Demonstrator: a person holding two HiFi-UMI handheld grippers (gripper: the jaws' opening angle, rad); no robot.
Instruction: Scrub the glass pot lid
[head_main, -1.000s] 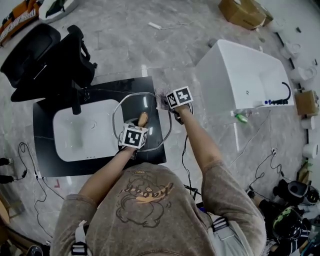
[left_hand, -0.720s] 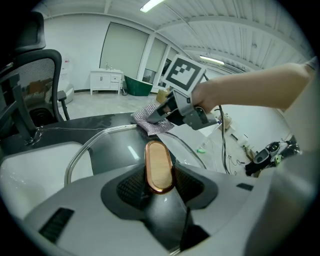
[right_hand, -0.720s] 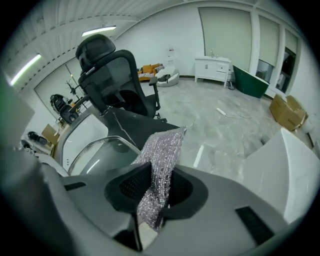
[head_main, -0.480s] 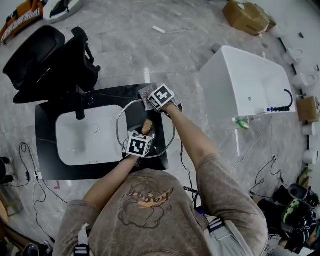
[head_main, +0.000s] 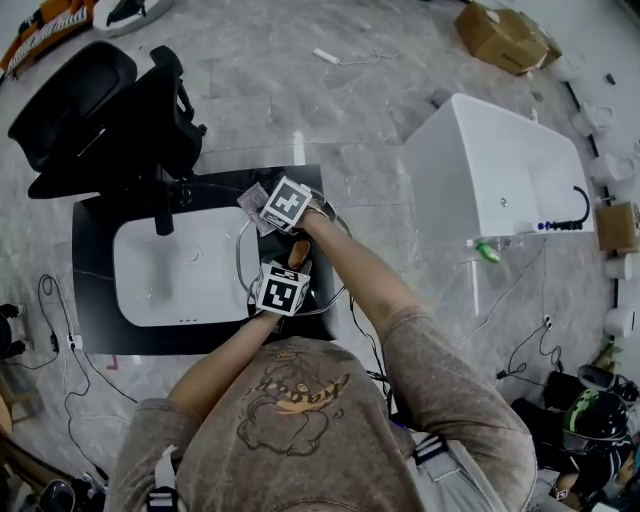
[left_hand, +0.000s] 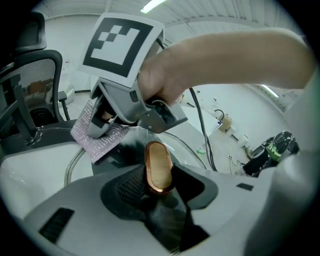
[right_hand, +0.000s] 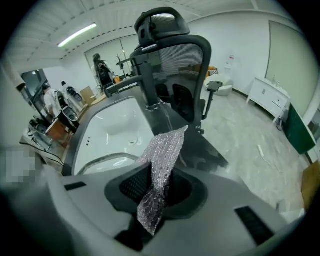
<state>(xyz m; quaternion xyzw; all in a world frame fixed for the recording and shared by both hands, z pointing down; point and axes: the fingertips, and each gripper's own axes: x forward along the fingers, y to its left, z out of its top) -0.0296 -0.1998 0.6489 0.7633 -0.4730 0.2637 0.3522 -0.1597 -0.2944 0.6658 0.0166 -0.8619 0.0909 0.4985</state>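
The glass pot lid (head_main: 322, 290), metal-rimmed, lies on the black counter (head_main: 95, 335) to the right of the white sink (head_main: 175, 270). My left gripper (head_main: 292, 264) is shut on the lid's wooden handle (head_main: 298, 250). In the left gripper view the handle (left_hand: 158, 167) stands upright between the jaws of my left gripper (left_hand: 159, 186). My right gripper (head_main: 264, 214) hovers over the lid's far left rim, shut on a silvery scrubbing cloth (head_main: 251, 203). In the right gripper view the cloth (right_hand: 162, 165) sticks up out of my right gripper (right_hand: 157, 192), above the lid's rim (right_hand: 107, 161).
A black faucet (head_main: 162, 205) stands at the sink's far edge, with a black office chair (head_main: 100, 110) behind it. A white tub-like unit (head_main: 490, 160) stands to the right. Cables (head_main: 525, 340) trail over the floor, and a cardboard box (head_main: 500, 35) lies far off.
My right gripper has carried the cloth leftwards, from beyond the lid's right side to its far left rim. The left gripper has kept hold of the handle.
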